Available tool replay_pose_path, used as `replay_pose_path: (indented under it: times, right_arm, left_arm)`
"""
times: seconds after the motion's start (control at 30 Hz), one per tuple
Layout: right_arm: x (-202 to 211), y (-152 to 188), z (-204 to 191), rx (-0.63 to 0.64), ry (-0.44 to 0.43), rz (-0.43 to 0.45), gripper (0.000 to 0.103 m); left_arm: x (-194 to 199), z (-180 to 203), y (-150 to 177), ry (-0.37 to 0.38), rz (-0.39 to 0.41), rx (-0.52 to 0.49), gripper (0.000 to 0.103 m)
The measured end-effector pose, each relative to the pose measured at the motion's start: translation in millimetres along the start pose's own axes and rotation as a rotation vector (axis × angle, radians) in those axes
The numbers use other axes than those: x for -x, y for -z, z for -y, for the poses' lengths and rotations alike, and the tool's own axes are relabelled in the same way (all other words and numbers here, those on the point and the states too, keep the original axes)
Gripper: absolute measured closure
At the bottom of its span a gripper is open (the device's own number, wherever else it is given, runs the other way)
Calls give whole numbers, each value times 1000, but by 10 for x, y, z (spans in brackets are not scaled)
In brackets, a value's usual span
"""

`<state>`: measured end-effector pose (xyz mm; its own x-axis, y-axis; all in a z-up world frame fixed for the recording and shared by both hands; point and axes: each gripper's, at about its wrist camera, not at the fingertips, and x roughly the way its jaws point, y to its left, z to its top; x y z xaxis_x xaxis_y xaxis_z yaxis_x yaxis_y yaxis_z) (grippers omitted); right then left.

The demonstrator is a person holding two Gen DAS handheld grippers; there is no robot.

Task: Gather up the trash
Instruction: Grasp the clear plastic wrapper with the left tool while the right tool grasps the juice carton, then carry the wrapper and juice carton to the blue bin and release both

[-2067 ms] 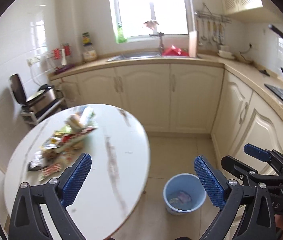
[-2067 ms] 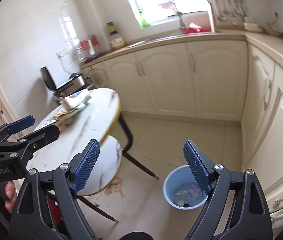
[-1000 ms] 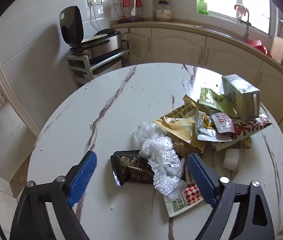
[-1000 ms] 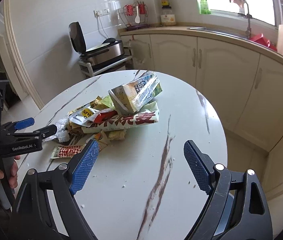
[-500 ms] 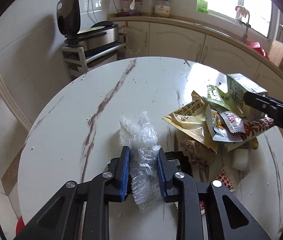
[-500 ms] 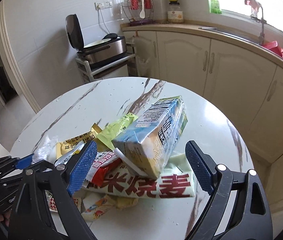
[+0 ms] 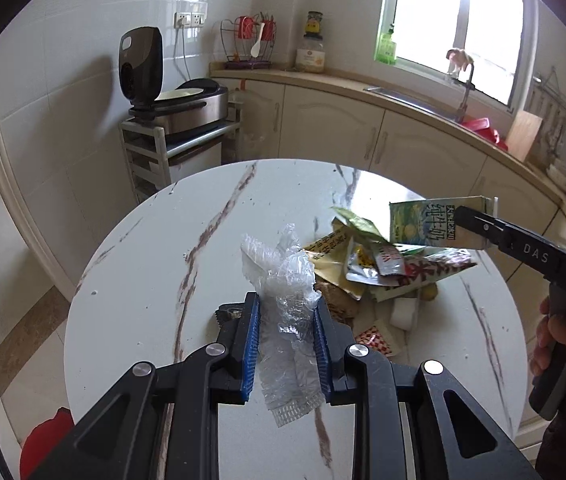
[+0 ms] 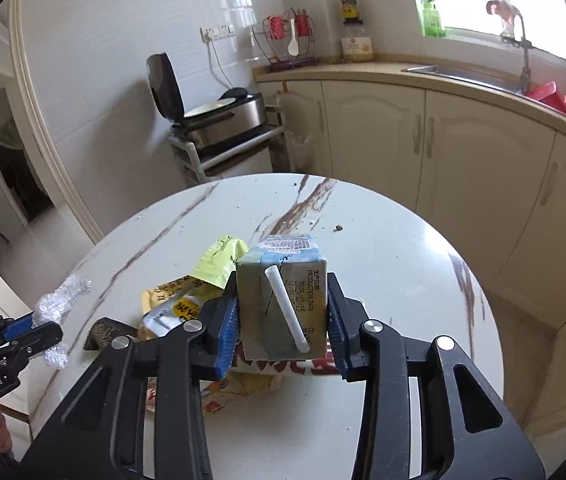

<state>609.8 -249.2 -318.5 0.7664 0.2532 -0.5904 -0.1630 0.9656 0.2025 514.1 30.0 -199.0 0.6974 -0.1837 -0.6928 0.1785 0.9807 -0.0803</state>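
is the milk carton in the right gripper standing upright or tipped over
Tipped. The green-and-white milk carton lies lengthwise between the closing jaws of the right gripper, its end with the white straw facing the camera, raised over the wrapper pile.

We see bright daylight coming in thru the window (image 7: 459, 20), upper right in both views; its panes are blown out to near white. The glossy desk (image 7: 155, 264) picks up a pale sheen on its far side, w/ soft reflections. Wall tiles (image 8: 131, 24) show mild glare streaks. Shadows stay soft, e.g. beside the cooker (image 7: 141, 68). Strong fisheye bending and dark vignette at the edges. Focus is fairly sharp overall, slight softness toward the rim.
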Motion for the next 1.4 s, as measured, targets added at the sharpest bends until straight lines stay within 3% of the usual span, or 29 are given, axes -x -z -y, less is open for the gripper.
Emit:
replay_pose_path:
  times: [0.33, 0.5, 0.67, 0.93, 1.17, 1.23, 1.27, 1.4]
  right_arm:
    - [1073, 239, 157, -54, -78, 115, 67]
    - [1641, 451, 460, -98, -55, 172, 67]
    - [2149, 728, 879, -132, 27, 211, 67]
    - [2506, 1353, 1919, -286, 165, 193, 67]
    - [2044, 1868, 2775, -426, 195, 81, 65]
    - [1846, 2037, 2996, -477, 206, 40, 57]
    - [1744, 2137, 3114, -507, 210, 10, 48]
    - [1553, 2448, 3329, -556, 256, -58, 44]
  left_arm:
    - [775, 610, 284, 57, 58, -61, 82]
    - [1010, 1119, 426, 106, 59, -123, 82]
    - [1056, 1805, 559, 195, 31, -214, 82]
    - [610, 2984, 743, 345, -77, -361, 82]
    - [-206, 3584, 929, 387, -232, -422, 82]
    - [-499, 3691, 983, 382, -282, -430, 82]
    - [-650, 3752, 1012, 380, -310, -436, 82]
    - [-1207, 3978, 1179, 361, -411, -463, 82]
